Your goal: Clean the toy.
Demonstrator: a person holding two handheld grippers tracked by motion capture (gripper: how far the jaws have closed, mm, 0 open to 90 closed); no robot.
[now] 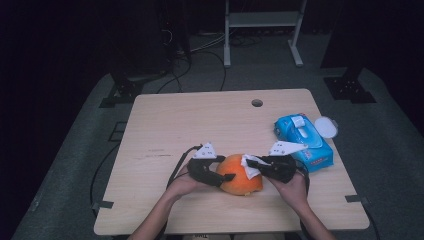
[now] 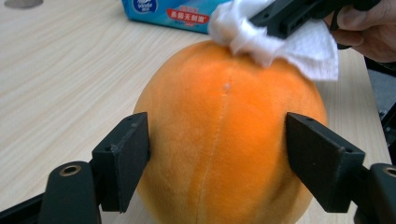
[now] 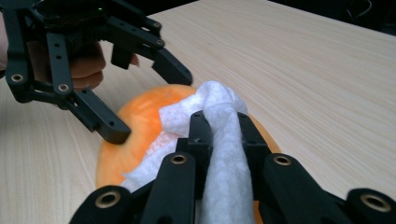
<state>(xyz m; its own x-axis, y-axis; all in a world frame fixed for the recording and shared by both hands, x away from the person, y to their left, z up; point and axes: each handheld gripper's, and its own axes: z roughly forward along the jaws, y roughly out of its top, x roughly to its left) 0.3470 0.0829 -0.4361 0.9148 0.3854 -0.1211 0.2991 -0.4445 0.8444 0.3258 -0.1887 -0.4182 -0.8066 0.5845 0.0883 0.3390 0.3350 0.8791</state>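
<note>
One round orange plush fruit [image 2: 224, 140] is straddled by the left gripper [image 2: 217, 156], jaws touching its sides; one crumpled white tissue [image 3: 219, 140] is clamped by the right gripper [image 3: 219, 133] atop it.

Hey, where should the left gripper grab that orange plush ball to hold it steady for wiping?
Grip the orange plush ball across its widest middle, coming in level from the person's left side, as the left gripper is placed. The round, soft body gives there, and this leaves the top free for the white tissue in the right gripper.
</note>
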